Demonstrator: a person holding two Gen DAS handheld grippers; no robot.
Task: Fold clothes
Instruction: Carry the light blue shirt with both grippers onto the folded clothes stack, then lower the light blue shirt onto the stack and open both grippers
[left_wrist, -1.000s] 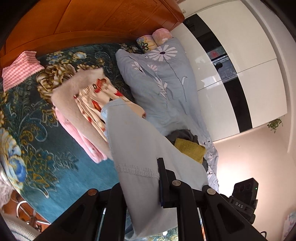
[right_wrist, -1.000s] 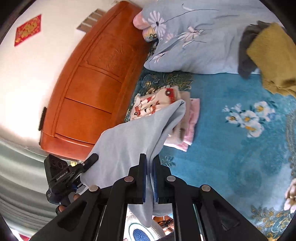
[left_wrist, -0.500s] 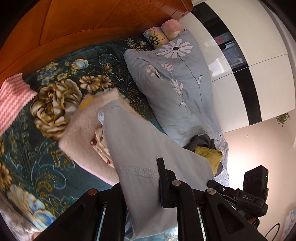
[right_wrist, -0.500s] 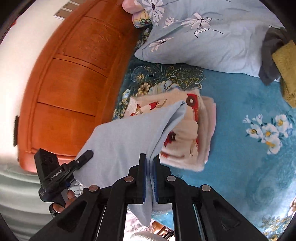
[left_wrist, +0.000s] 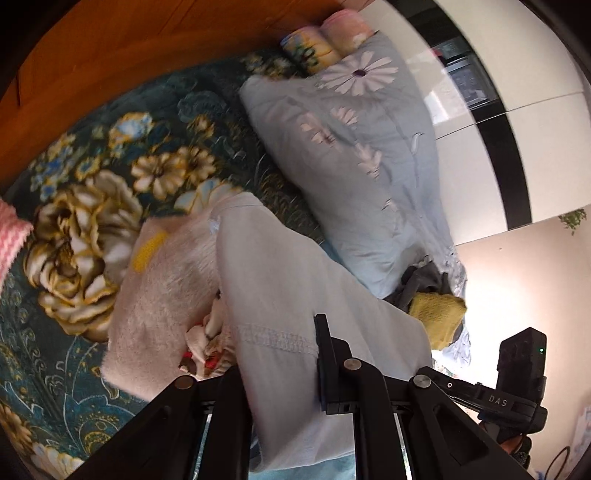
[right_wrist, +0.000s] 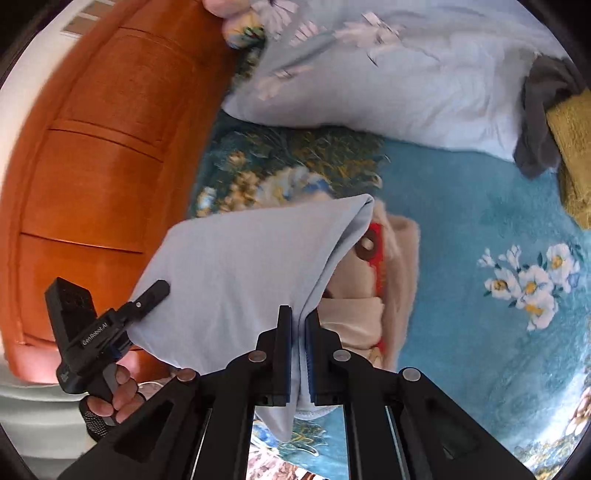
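A light blue garment (left_wrist: 295, 295) hangs stretched between both grippers, just above a stack of folded clothes (left_wrist: 162, 288) on the bed. My left gripper (left_wrist: 280, 354) is shut on one edge of it. My right gripper (right_wrist: 298, 332) is shut on the other edge of the light blue garment (right_wrist: 240, 266). The stack (right_wrist: 384, 280) has a fuzzy cream piece with a red print on top. The garment's far fold touches the stack. The left gripper (right_wrist: 147, 295) also shows in the right wrist view.
The bed has a teal floral cover (right_wrist: 480, 206). A pale blue flowered quilt (left_wrist: 354, 155) lies along one side, with grey and yellow clothes (right_wrist: 554, 129) piled on it. An orange wooden headboard (right_wrist: 92, 147) stands behind. A pink cloth (left_wrist: 11, 236) lies at the left edge.
Both grippers have carried the blue garment closer to the folded stack and lower over it. The stack now looks larger and sits under the garment's far end.
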